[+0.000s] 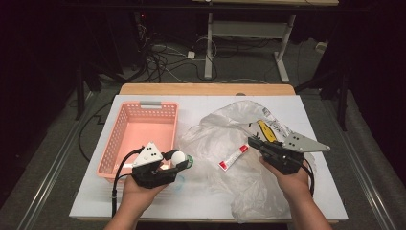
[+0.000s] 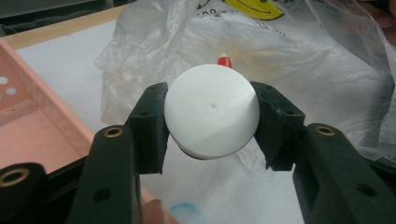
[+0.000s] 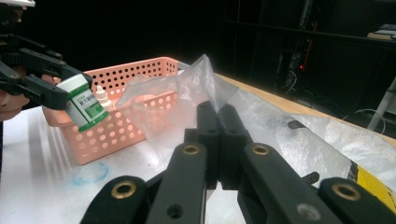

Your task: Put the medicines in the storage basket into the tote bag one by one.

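- The white bottle (image 2: 211,110) with a green label is clamped at its cap between the left tongs (image 1: 178,162), held above the surface (image 1: 201,201) just off the near right corner of the pink basket (image 1: 115,143); in the right tongs' view it hangs tilted, cap toward the tongs.
- The step in hand looks like unpacking: carrying the bottle from the clear plastic bag (image 1: 225,139) toward the basket, with the drop-off not yet done.
- The right tongs (image 1: 253,143) are pressed together on a fold of the bag, apparently pinning it steady.
- A red-capped tube (image 1: 233,157) lies in the bag, between the two tongs.
- A small dropper bottle (image 3: 101,95) already stands in the basket.
- Next, I judge, the left tongs must clear the basket's wall, lower the bottle onto the floor inside away from the dropper bottle, then part.
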### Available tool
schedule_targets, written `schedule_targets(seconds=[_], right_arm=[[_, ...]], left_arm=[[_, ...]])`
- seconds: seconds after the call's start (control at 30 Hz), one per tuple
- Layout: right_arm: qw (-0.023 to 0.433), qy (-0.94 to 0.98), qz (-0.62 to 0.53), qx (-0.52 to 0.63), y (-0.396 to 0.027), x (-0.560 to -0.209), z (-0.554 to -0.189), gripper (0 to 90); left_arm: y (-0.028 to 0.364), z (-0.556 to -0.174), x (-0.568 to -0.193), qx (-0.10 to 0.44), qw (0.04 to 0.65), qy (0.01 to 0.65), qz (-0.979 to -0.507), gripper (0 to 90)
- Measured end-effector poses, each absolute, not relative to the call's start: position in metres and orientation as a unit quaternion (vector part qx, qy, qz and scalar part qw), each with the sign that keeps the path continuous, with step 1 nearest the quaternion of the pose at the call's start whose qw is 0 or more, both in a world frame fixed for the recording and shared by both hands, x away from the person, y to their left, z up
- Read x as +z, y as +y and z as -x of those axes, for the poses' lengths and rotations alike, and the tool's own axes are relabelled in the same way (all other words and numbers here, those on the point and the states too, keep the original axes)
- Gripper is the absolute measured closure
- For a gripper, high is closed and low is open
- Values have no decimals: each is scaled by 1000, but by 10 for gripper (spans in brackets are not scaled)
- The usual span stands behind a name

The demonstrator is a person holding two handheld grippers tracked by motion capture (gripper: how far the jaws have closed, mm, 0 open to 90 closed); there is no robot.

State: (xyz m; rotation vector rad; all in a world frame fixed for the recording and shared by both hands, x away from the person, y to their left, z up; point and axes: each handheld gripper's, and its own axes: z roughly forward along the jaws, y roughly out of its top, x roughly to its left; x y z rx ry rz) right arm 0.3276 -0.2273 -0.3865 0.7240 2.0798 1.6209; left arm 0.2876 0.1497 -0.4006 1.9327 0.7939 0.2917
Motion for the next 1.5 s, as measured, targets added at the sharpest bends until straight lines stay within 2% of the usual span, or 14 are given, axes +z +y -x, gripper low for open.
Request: schedule_targets(seconds=[1.0, 1.5], right_arm=[[202, 742, -262, 583, -228, -385, -326, 900], [202, 741, -262, 584, -230, -388, -330, 900]], left_arm=[[56, -319, -406, 103, 483, 281, -823, 485], [11, -342, -429, 86, 474, 279, -831, 485]])
